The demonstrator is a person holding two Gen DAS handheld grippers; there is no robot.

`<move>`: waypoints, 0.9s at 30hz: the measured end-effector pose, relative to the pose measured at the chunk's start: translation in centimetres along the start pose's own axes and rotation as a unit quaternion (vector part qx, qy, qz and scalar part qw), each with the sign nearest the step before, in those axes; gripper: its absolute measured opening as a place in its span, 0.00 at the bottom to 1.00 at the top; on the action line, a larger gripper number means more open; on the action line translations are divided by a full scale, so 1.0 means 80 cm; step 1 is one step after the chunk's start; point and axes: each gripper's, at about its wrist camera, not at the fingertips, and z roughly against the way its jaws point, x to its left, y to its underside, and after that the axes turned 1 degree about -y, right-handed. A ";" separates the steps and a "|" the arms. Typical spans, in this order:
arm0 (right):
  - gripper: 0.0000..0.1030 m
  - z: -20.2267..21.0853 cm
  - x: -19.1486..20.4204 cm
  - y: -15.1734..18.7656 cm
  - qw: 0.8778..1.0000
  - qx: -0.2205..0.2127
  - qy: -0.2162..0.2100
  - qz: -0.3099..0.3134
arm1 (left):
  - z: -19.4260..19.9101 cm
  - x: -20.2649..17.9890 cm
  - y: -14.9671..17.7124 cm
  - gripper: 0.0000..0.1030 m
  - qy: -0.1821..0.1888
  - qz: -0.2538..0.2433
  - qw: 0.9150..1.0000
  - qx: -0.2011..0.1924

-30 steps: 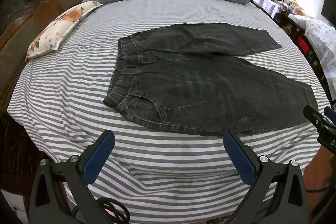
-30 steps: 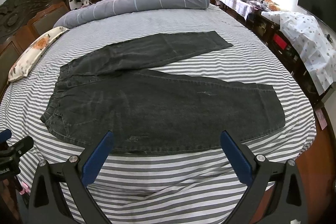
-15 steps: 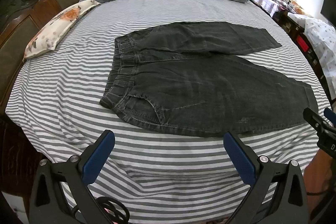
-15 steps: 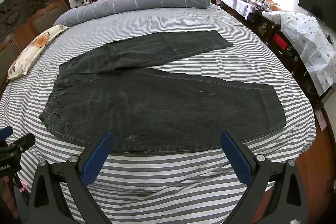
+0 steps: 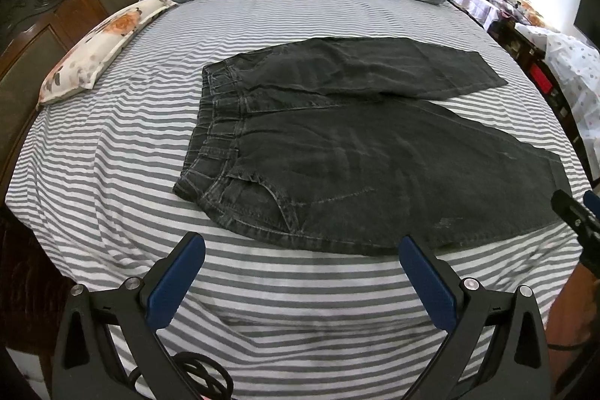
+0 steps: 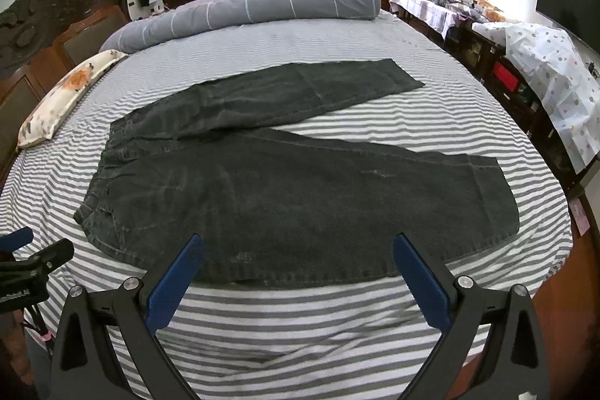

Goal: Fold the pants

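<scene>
Left wrist: pants (image 5: pixel 348 152) flat, unfolded

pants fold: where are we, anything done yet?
Done: only the layout. The dark grey denim pants lie flat on the striped bed sheet, legs spread in a V, no fold made. In hand: nothing; the left gripper and right gripper are open above the near edge. Left: every fold.

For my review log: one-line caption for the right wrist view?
Open right gripper hovers before dark grey jeans spread flat, legs splayed, on a striped bed sheet.
</scene>
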 end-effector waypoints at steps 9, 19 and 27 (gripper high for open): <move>0.97 -0.028 0.017 -0.023 1.000 -0.004 -0.018 0.009 | -0.038 0.044 -0.031 0.96 0.012 0.006 1.000 -0.025; 0.97 -0.111 0.054 -0.076 0.999 0.016 -0.036 0.032 | -0.117 0.165 -0.120 0.49 0.090 0.098 0.991 -0.031; 0.97 -0.200 0.095 -0.143 0.996 0.024 -0.068 0.045 | -0.206 0.230 -0.194 0.49 0.179 0.185 0.966 -0.014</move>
